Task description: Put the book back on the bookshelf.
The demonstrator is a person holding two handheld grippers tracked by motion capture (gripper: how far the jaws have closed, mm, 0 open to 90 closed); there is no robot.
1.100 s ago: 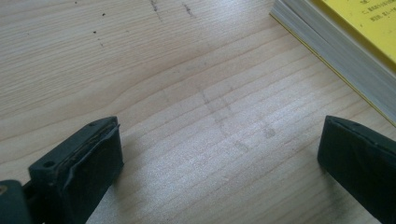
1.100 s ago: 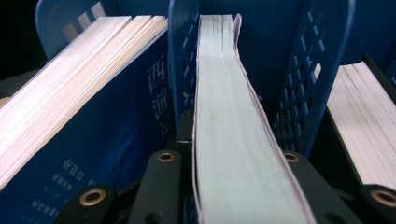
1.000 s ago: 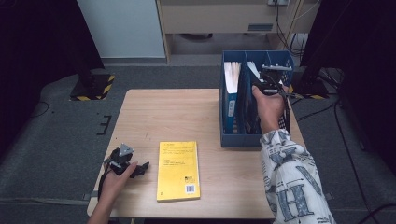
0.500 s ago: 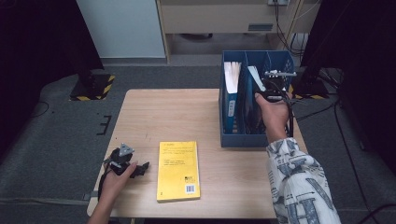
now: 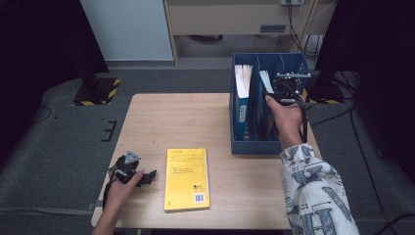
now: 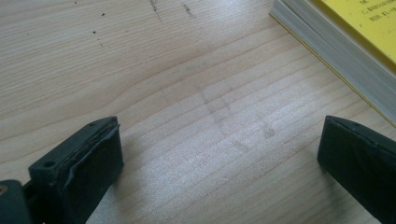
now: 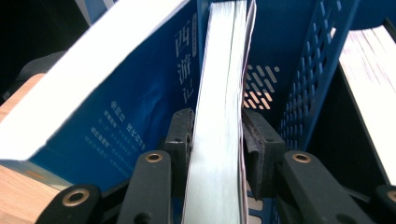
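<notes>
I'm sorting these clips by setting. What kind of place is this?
Probably a lab or studio set up for recording: a lone wooden table on grey carpet, with loose cables along the back wall and a hazard-striped stand base. A blue file rack holds books.

In the right gripper view the gripped book (image 7: 219, 93) runs off the bottom edge, while the yellow book (image 6: 345, 42) is cropped at the left gripper view's corner, its print unreadable.
</notes>
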